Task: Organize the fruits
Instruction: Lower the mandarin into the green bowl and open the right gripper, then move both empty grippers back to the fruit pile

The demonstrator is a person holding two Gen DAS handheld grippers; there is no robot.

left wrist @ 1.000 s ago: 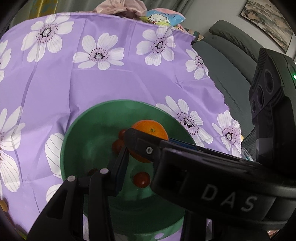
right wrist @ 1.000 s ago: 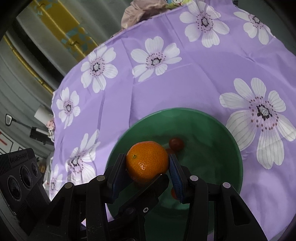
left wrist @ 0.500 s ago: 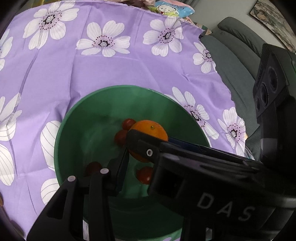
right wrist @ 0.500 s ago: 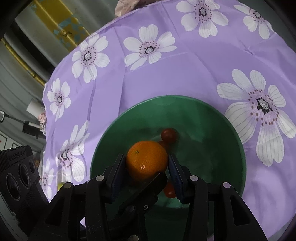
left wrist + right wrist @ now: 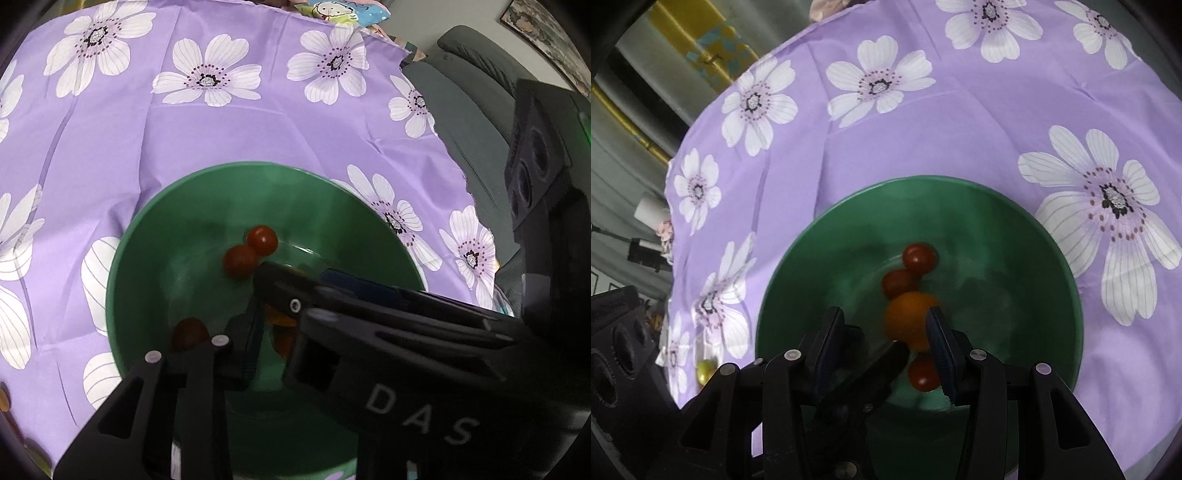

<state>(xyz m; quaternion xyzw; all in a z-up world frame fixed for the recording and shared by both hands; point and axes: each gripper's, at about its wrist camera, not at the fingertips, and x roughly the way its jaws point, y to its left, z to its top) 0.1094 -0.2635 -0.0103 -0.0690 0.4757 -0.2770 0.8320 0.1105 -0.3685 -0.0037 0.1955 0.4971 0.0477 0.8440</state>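
A green bowl (image 5: 798,295) sits on a purple flowered tablecloth. In the right wrist view an orange tangerine (image 5: 908,319) lies in the bowl among three red cherry tomatoes (image 5: 919,256). My right gripper (image 5: 886,341) is open just above the bowl, its jaws wider than the tangerine, which lies loose below them. In the left wrist view the bowl (image 5: 155,236) holds tomatoes (image 5: 262,239); the tangerine (image 5: 282,319) is mostly hidden behind the right gripper's body. Only one of my left gripper's fingers (image 5: 243,343) shows, over the bowl's near side; its state is hidden.
The tablecloth (image 5: 221,129) covers a round table; its edge falls off at right toward a grey sofa (image 5: 472,74). A small yellow-green fruit (image 5: 706,369) lies on the cloth left of the bowl. Clutter lies at the table's far edge.
My right gripper lowered into the bowl and opened; the tangerine dropped from its jaws to the bowl's bottom beside the tomatoes. Both cameras moved closer to the bowl.
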